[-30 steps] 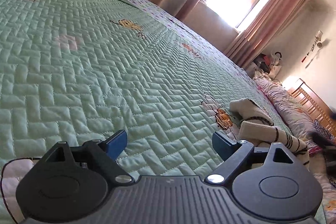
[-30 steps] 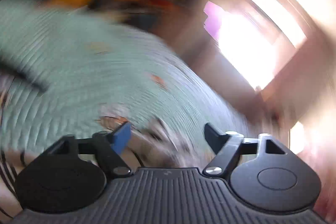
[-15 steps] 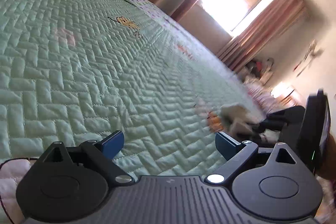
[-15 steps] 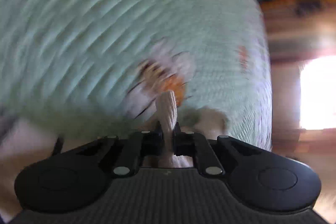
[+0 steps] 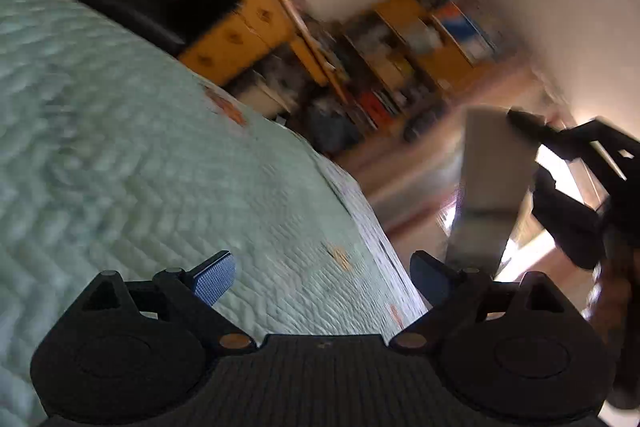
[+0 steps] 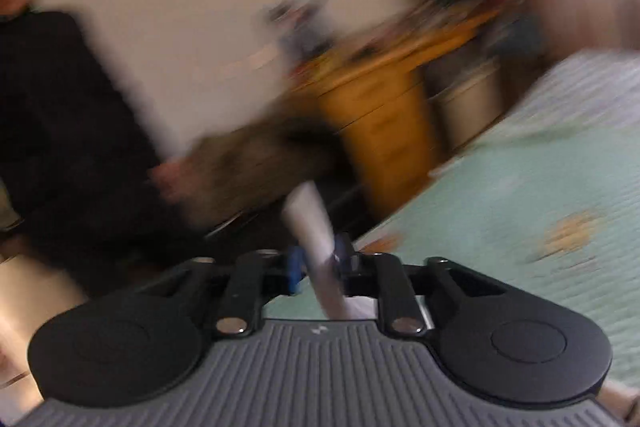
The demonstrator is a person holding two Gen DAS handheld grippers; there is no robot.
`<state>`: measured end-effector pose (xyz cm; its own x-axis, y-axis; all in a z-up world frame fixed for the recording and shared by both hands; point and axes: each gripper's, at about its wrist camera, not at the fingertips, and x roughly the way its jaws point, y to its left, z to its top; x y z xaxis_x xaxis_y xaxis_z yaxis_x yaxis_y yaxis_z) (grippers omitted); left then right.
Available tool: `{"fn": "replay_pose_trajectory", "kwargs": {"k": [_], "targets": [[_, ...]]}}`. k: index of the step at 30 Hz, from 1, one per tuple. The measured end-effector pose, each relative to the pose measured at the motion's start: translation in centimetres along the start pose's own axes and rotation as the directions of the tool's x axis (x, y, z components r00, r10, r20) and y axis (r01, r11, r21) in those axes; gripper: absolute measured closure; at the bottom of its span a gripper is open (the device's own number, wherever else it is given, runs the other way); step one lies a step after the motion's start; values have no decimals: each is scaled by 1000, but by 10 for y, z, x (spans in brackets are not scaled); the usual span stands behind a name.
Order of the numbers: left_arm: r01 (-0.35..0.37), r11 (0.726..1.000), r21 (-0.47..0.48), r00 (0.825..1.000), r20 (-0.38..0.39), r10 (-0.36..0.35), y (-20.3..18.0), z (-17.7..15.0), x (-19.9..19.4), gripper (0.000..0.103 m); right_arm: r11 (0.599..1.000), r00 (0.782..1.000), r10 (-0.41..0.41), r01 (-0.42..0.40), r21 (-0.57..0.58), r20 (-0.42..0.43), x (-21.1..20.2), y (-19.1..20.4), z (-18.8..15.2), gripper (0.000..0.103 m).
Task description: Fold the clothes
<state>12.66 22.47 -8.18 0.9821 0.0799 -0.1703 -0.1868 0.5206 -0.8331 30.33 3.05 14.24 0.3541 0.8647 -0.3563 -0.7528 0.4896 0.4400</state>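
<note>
A pale garment hangs clamped between the blue pads of the right hand-held gripper, whose jaws have just been opening a little yet still pinch the cloth, which rises out in front of the fingers and above the bed. Seen past the left hand-held gripper, the same garment dangles ahead and to its right, gripped at its top edge by the right hand-held gripper. The left hand-held gripper's jaws stand wide apart with nothing between them, over the green quilted bedspread. Beyond the bed's far edge stand yellow drawers and crowded shelves. Motion blur leaves any writing there unreadable. A person in dark clothing is to the right gripper's left.
</note>
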Motion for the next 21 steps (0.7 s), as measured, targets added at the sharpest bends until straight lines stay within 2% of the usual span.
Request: {"fn": "replay_pose_trajectory", "kwargs": {"k": [1,3,5,7,9,11,13,15,17,18,19,20,21], "targets": [[-7,1000,-16,1000,12,7,2,1,-1,9,1000,999,2,-2,-16,-35,7,7,-3,58],[-6,1000,4,1000,25,6,-2,1,-2,9,997,1000,-21,21,-68,-8,1,4,-2,55],[-4,999,52,1000,31,2,-11,-3,-1,8,991,994,-102,104,-83,39,-20,-6,3,52],[5,995,99,1000,-2,-5,-20,-6,5,8,981,982,-180,184,-60,62,-44,-25,4,49],[3,993,114,999,-43,2,-23,-12,12,7,961,961,-272,274,-26,59,-72,-37,-14,47],[-15,993,117,997,-67,23,-23,-15,17,7,925,925,-379,379,27,30,-106,-56,-38,42],[-54,991,123,996,-67,63,-24,-16,19,7,900,903,-429,428,84,-7,-129,-73,-79,42],[-117,985,129,990,-61,126,-24,-19,16,8,865,866,-499,500,40,-31,-147,-78,-116,42],[-222,968,114,975,-8,224,-27,-27,2,9,775,788,-614,589,-230,-53,-139,-59,-164,42],[-248,962,115,969,39,246,-31,-27,-7,9,734,772,-633,576,-360,-55,-126,-47,-185,42],[-267,956,121,962,89,258,-35,-28,-17,9,686,773,-632,521,-507,-60,-110,-33,-207,42],[-285,949,135,952,153,264,-41,-25,-26,9,651,788,-614,464,-601,-56,-96,-21,-219,42],[-309,940,142,935,226,274,-44,-22,-36,7,617,806,-590,416,-668,-44,-81,-10,-226,42]]}}
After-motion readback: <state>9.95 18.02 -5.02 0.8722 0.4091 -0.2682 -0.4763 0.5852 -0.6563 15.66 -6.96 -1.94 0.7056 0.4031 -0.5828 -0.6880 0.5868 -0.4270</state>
